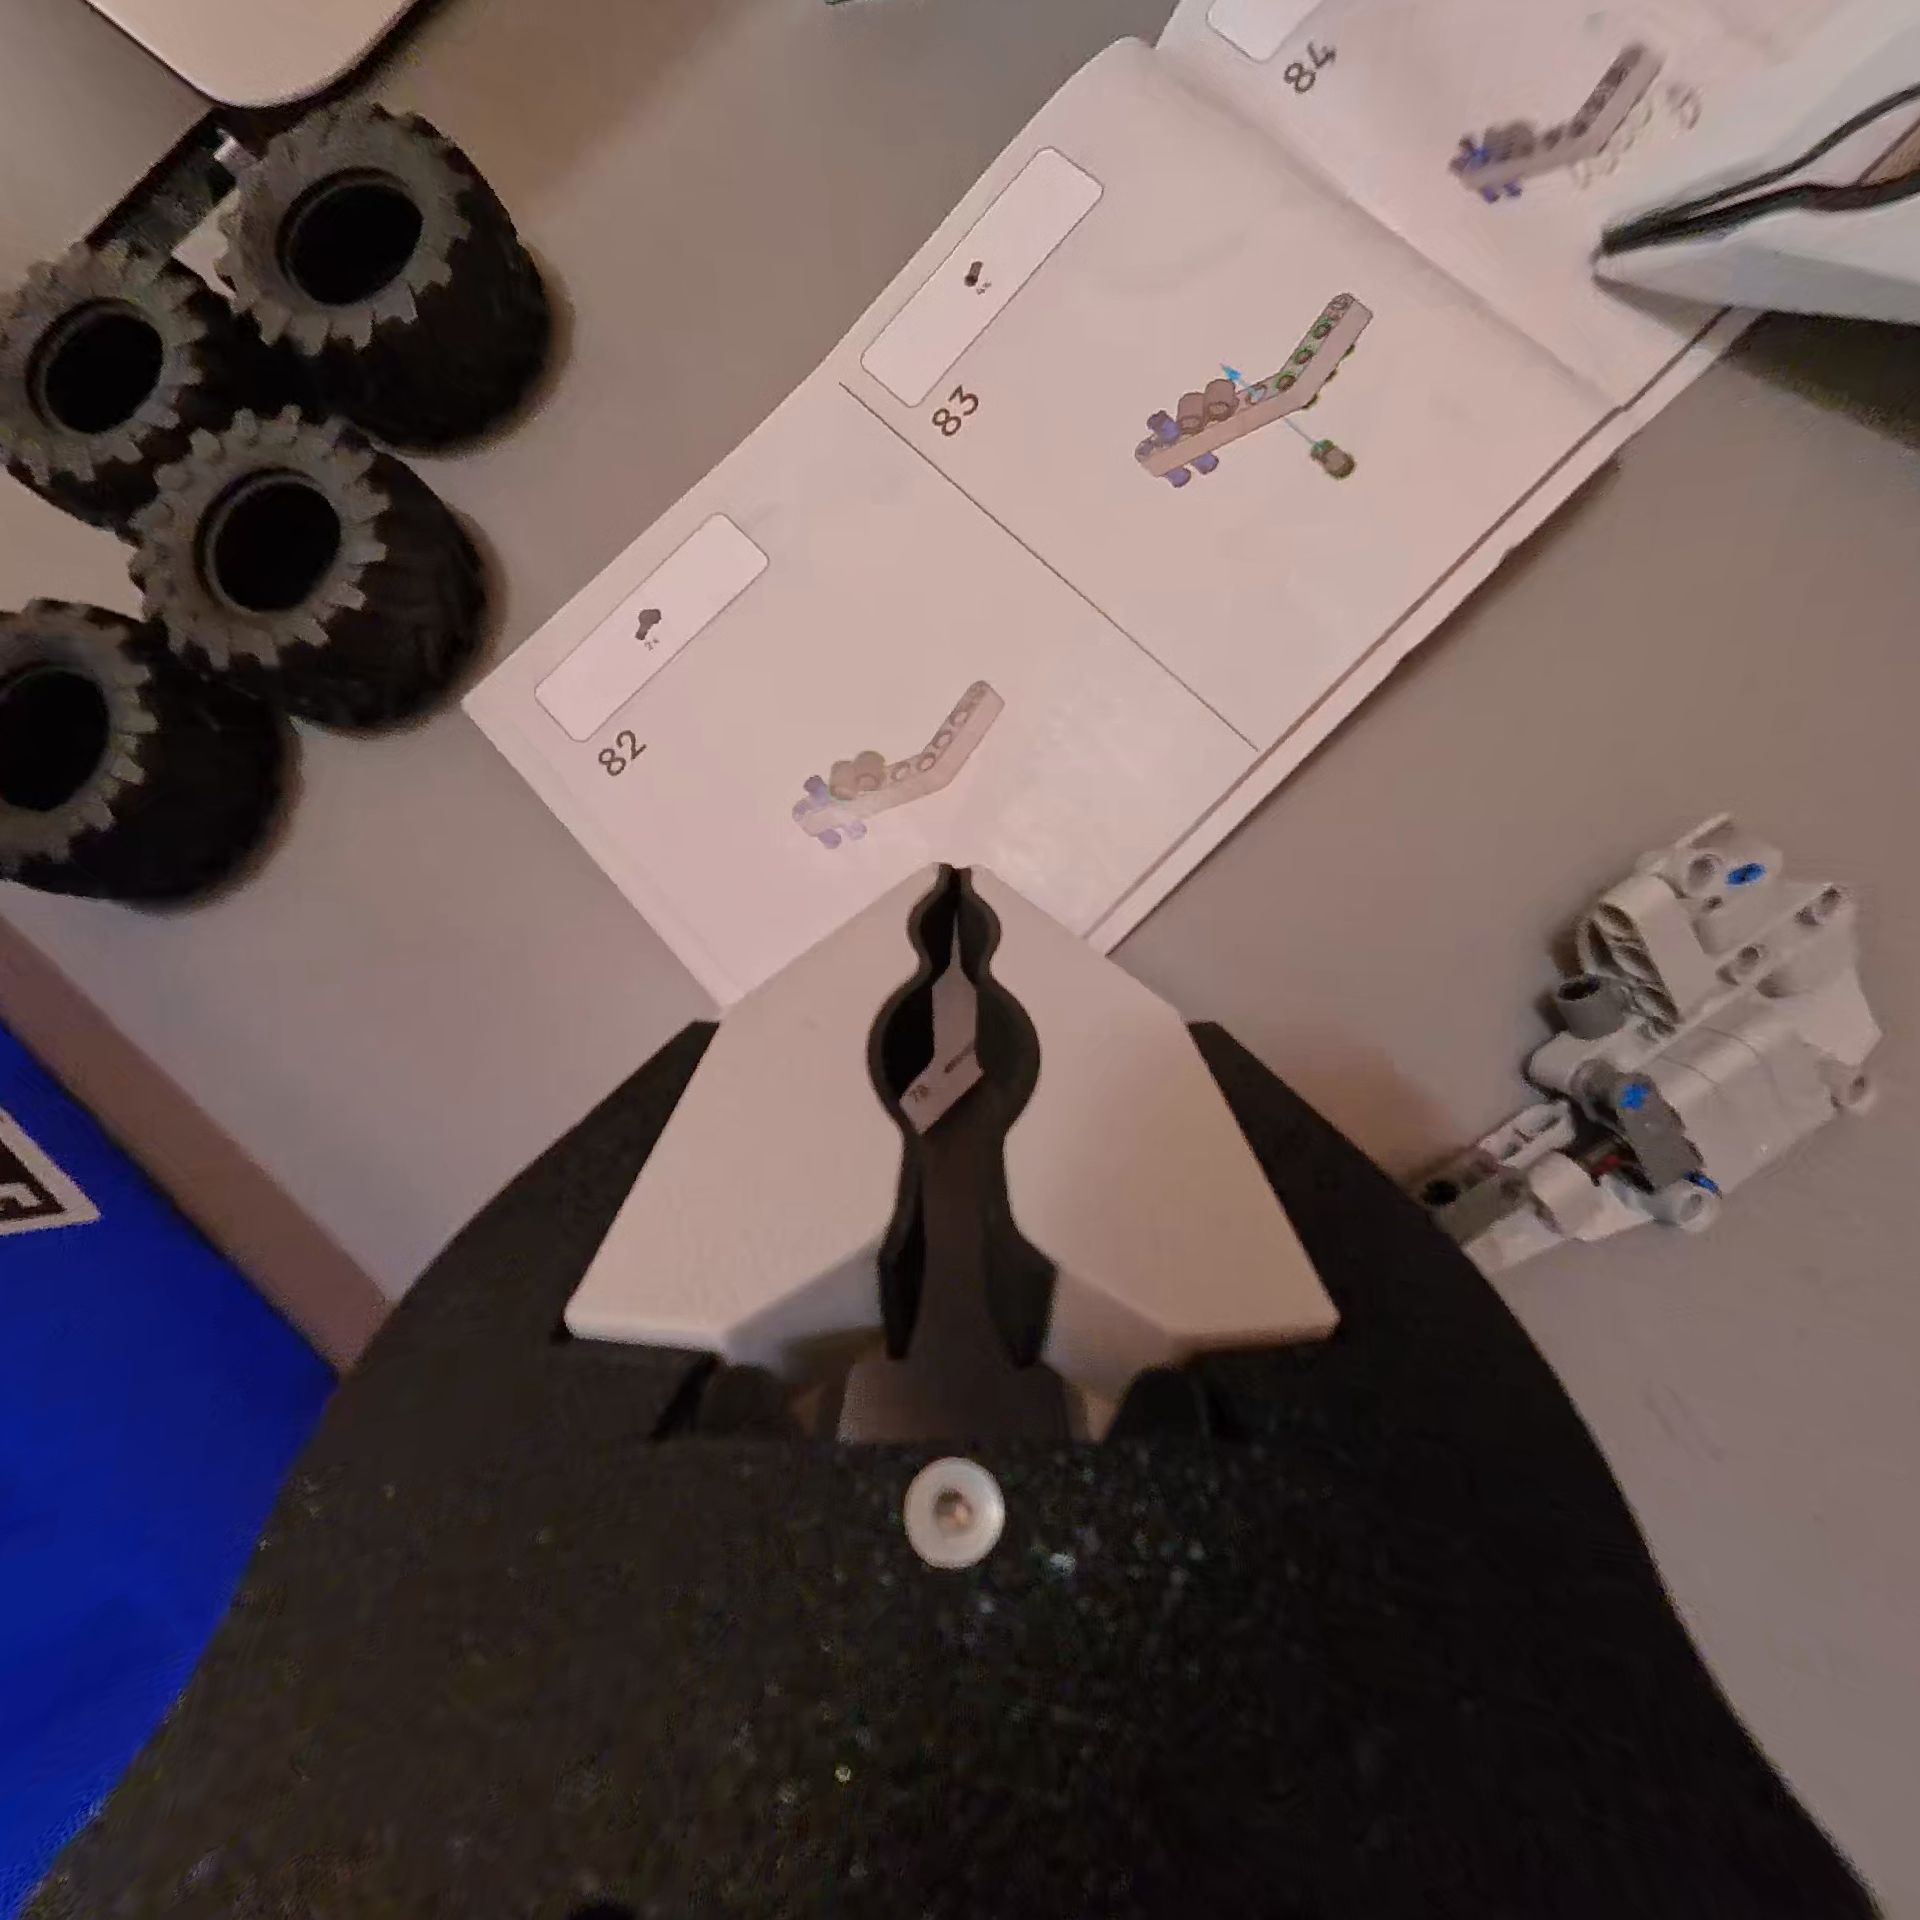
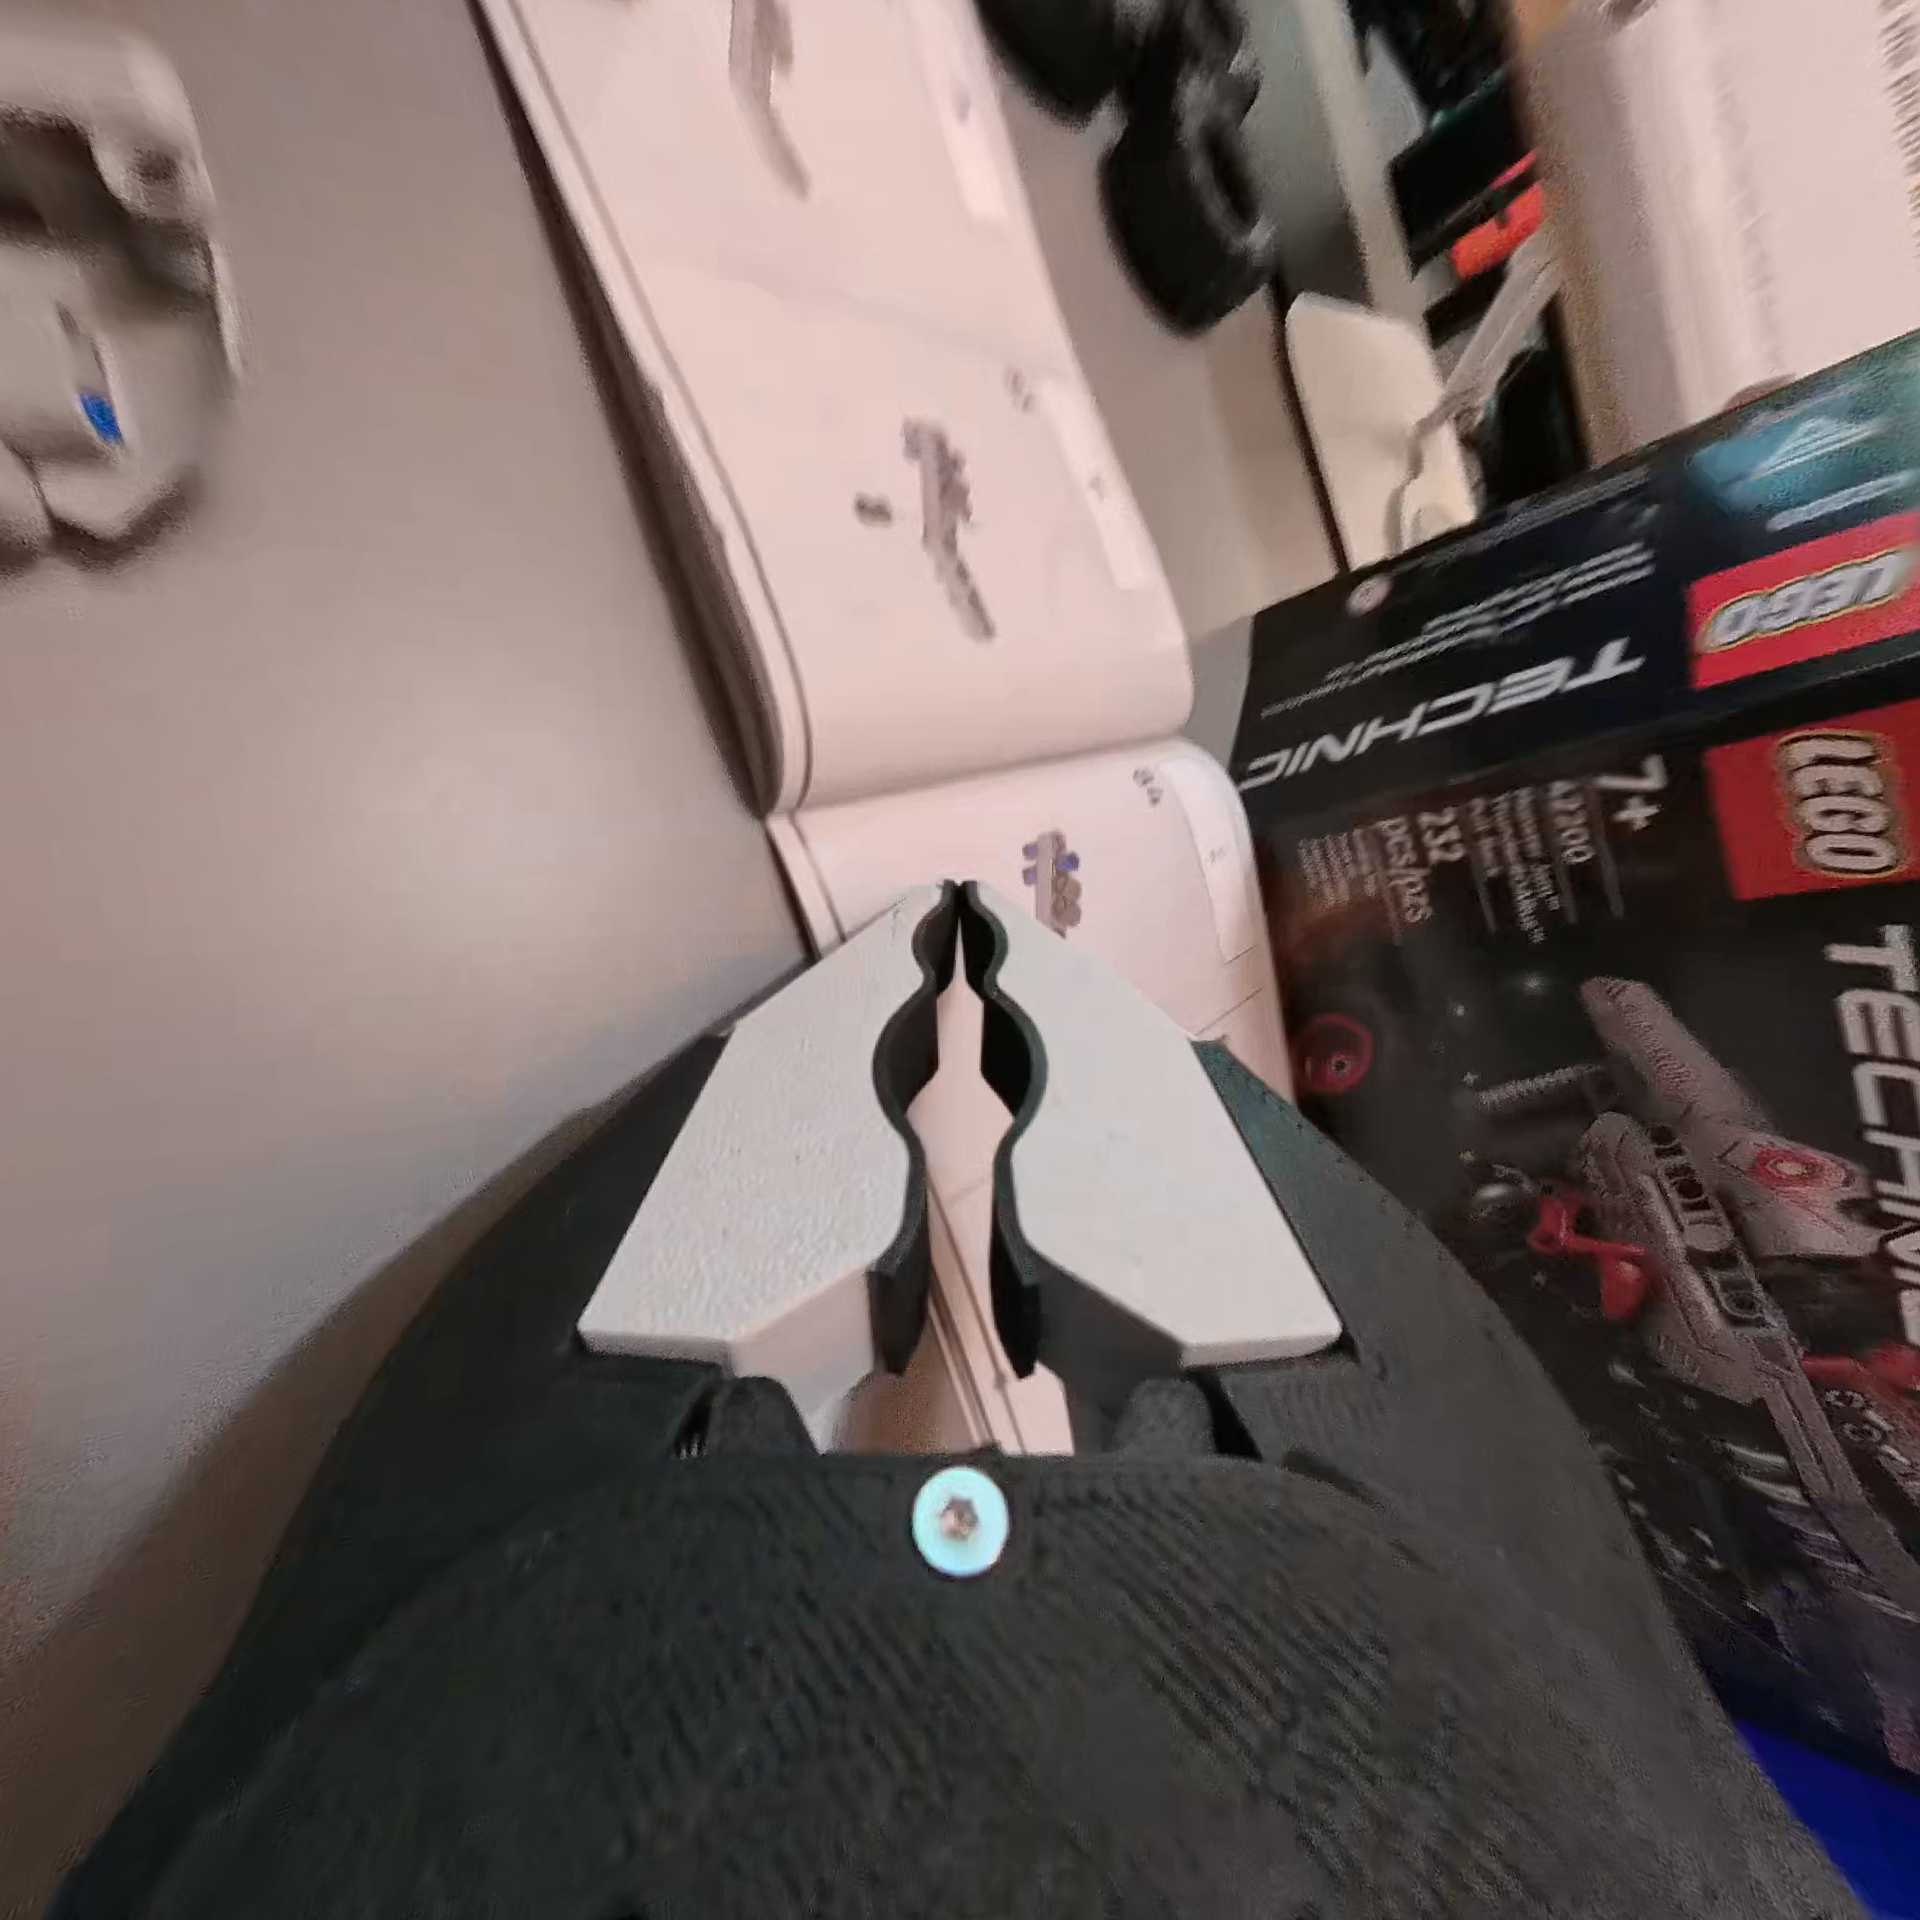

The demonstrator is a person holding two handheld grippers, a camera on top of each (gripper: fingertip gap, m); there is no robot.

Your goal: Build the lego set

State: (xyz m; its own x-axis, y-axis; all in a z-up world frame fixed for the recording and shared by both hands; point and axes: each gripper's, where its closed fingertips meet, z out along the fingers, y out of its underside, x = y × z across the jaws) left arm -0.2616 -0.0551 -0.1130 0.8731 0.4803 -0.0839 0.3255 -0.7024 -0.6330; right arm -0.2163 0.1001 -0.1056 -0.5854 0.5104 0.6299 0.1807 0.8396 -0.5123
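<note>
The open instruction booklet (image 1: pixel 1039 582) lies flat on the grey table. My left gripper (image 1: pixel 954 883) is shut at the booklet's near corner, and a thin strip of page (image 1: pixel 948 1049) shows pinched between its jaws. A partly built grey lego assembly (image 1: pixel 1704 1060) with blue pins lies to the right of it. Several black tyres (image 1: pixel 281 540) stand at the left. My right gripper (image 2: pixel 958 899) is shut and empty, over the booklet (image 2: pixel 883 416). The assembly also shows in the right wrist view (image 2: pixel 94 364), blurred, at the far left.
The dark lego box (image 2: pixel 1610 935) stands close on the right of my right gripper. A blue mat (image 1: pixel 125 1403) lies at the table's near left edge. A white object with dark lines (image 1: pixel 1787 239) rests on the booklet's far right. The tyres also show in the right wrist view (image 2: pixel 1184 187). Spacing between my two grippers at the tips: around 15 centimeters.
</note>
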